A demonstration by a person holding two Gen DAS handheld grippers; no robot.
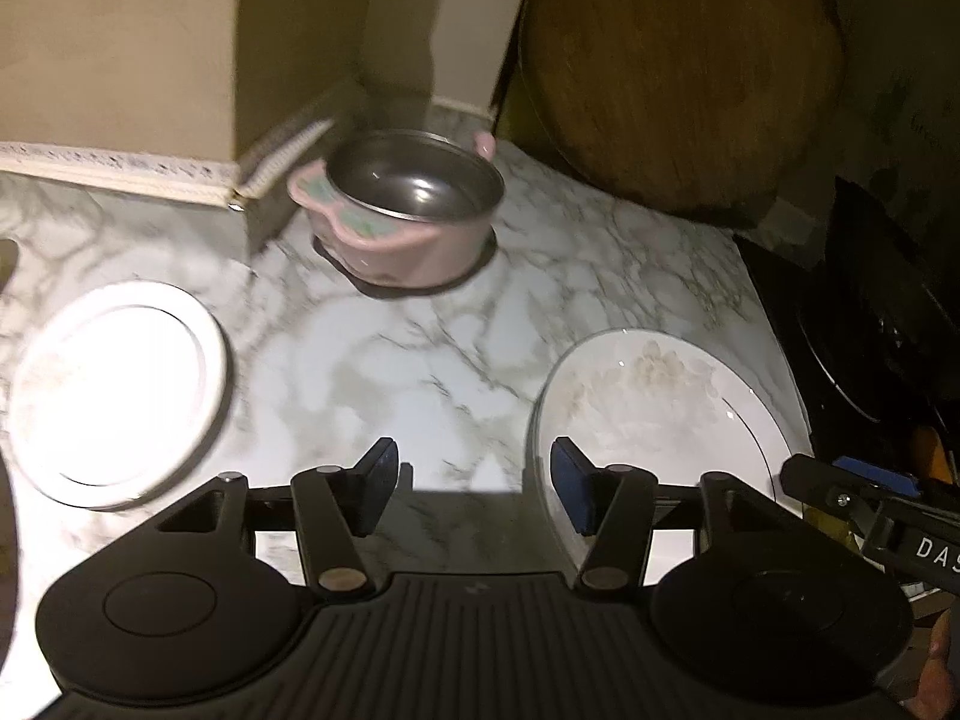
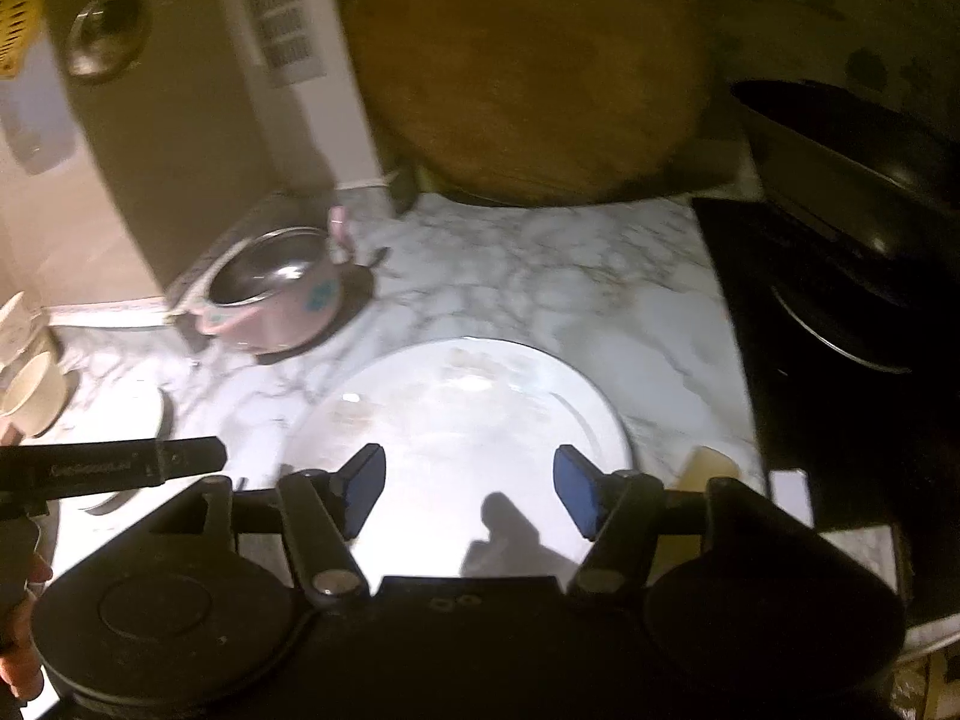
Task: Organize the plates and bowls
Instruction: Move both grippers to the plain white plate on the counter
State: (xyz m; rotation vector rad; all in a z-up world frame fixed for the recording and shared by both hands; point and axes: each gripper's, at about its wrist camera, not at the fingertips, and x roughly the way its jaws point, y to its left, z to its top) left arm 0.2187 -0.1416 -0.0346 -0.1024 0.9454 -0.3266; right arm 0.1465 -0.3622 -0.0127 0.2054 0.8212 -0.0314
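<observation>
A large white plate with a faint floral print lies on the marble counter at the right; in the right wrist view it lies just under and ahead of my right gripper, which is open and empty. A smaller white plate lies at the left. A pink bowl with a steel inside stands at the back; it shows in the right wrist view too. My left gripper is open and empty above the counter between the two plates.
A round wooden board leans against the back wall. A black stove with a dark pan borders the counter on the right. Cream cups stand at the far left. A wall corner juts out beside the bowl.
</observation>
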